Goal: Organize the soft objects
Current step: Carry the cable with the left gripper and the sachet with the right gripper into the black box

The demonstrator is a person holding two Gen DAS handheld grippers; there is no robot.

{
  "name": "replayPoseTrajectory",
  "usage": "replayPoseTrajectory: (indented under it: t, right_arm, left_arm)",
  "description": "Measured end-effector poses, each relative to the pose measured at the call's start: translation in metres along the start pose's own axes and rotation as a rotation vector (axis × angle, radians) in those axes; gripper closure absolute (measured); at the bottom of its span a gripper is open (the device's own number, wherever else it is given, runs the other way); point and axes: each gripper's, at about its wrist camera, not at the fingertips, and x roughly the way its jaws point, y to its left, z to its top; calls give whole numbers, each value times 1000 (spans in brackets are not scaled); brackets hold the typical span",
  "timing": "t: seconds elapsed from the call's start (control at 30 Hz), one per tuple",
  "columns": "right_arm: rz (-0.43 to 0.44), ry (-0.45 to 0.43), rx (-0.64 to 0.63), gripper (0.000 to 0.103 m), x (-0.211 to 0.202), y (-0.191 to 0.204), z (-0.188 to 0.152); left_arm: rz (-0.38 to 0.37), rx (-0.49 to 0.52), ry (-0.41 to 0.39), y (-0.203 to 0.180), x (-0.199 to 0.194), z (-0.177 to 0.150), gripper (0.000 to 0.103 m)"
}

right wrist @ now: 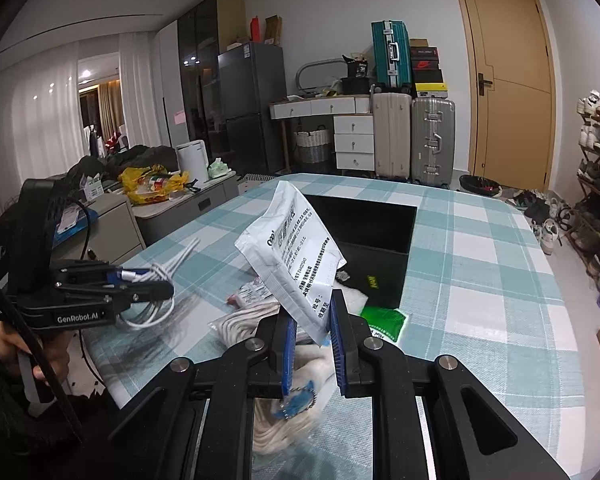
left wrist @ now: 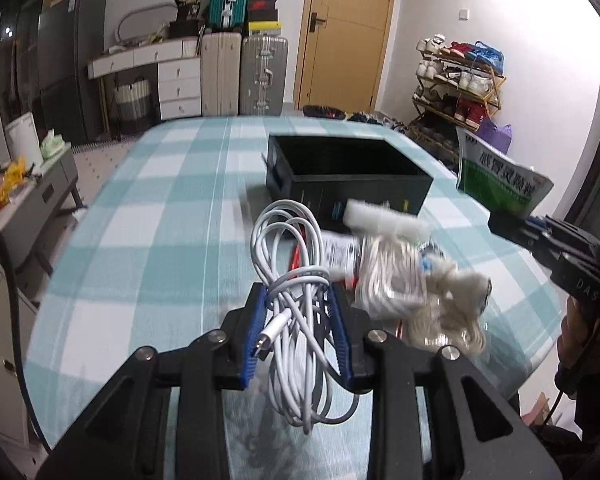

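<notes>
The left tool (left wrist: 297, 328) is clamped on a coiled white cable (left wrist: 295, 280), its blue pads (left wrist: 255, 332) pressing the bundle from both sides. Loops of the cable stick up past the fingertips and hang down below them, and a plug end lies against the left pad. The right wrist view shows this tool (right wrist: 155, 286) lifted above the table (right wrist: 480, 280), left of the black box (right wrist: 374, 248), with the cable (right wrist: 161, 276) drooping from it.

The right tool (right wrist: 312, 320) is clamped on the lower corner of a white medicine packet (right wrist: 295, 256) printed with black text. The packet stands tilted up from the fingertips and leans in front of the box's near left corner. In the left wrist view the same packet (left wrist: 500, 180) shows its green and white face, held in the air to the right of the box (left wrist: 348, 176) by the right tool (left wrist: 500, 222).

The box is open at the top and sits on the table (left wrist: 139, 220), which carries a teal and white checked cloth. On the near side of the box lies a blurred heap of soft things (left wrist: 412, 272): bagged cream-coloured rope (right wrist: 239, 326), a white roll (left wrist: 384, 216), and a small piece with a blue tag (right wrist: 300, 400) just under the right tool. A green packet (right wrist: 384, 320) lies flat on the cloth, touching the box's near wall.
</notes>
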Motion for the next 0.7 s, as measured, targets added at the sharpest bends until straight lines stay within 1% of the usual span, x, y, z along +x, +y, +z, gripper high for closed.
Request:
replayPoseTrajectory:
  t: [0.13, 0.43, 0.7]
  right_arm:
    - [-2, 0, 15, 87, 1, -7, 7]
    - [10, -3, 41, 87, 7, -20, 31]
    - [13, 7, 44, 87, 22, -24, 49]
  left_arm:
    - [22, 31, -35, -4, 3, 17, 74]
    - [29, 61, -95, -9, 8, 60, 74]
    - [60, 64, -106, -7, 24, 84, 74]
